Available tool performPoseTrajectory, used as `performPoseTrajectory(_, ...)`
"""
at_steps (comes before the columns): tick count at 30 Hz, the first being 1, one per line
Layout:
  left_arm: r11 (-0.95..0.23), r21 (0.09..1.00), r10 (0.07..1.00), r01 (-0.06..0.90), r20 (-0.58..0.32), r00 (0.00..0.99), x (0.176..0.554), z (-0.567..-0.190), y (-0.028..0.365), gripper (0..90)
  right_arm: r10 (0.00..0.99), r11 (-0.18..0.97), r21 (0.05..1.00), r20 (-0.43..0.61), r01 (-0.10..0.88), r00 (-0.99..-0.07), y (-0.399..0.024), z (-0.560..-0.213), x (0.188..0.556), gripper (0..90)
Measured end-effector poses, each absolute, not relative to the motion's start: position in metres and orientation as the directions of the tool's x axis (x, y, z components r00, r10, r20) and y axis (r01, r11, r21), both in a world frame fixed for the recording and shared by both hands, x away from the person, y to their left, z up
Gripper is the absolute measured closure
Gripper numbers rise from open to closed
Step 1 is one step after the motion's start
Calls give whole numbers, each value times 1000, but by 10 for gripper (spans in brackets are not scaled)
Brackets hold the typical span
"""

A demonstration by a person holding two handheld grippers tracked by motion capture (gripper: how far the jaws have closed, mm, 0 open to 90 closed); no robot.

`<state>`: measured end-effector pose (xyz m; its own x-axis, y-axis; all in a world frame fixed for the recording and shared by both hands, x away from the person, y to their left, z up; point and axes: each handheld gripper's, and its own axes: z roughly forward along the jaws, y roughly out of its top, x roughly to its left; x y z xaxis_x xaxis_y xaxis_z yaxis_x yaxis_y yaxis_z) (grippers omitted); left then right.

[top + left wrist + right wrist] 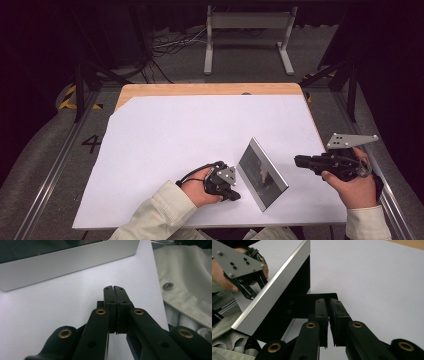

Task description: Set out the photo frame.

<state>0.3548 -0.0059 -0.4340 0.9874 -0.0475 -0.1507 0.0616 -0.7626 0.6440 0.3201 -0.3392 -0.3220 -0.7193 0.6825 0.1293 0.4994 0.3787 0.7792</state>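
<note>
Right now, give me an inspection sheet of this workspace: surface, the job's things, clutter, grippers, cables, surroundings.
Surface: white sheet covers a wooden table; the wood shows at the far edge.
Job's things: silver picture frame stands propped upright between the two grippers; its black stand shows at the back in the right gripper view.
Clutter: nothing seen on the sheet.
Grippers: left gripper has its jaws shut on nothing, close beside the frame. Right gripper has its jaws nearly together with a thin gap, nothing between them, apart from the frame.
Cables: black cable loops from the left gripper; loose cables lie on the floor beyond the table.
Surroundings: grey metal stand on the floor, dark curtains behind.
</note>
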Motion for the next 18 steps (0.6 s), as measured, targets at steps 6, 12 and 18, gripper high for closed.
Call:
performPoseTrajectory(6, -764, 642, -29, 73, -146, 989, 358, -432, 7, 893, 690, 380, 768, 136, 515, -711, -336, -318, 317, 845)
performPoseTrajectory(12, -756, 647, 1, 94, -142, 990, 362, -428, 22, 891, 733, 369, 735, 146, 568, -665, -332, -310, 312, 837)
performPoseTrajectory(18, -748, 653, 30, 114, -139, 990, 365, -428, 35, 885, 756, 355, 717, 156, 599, -635, -326, -306, 308, 802)
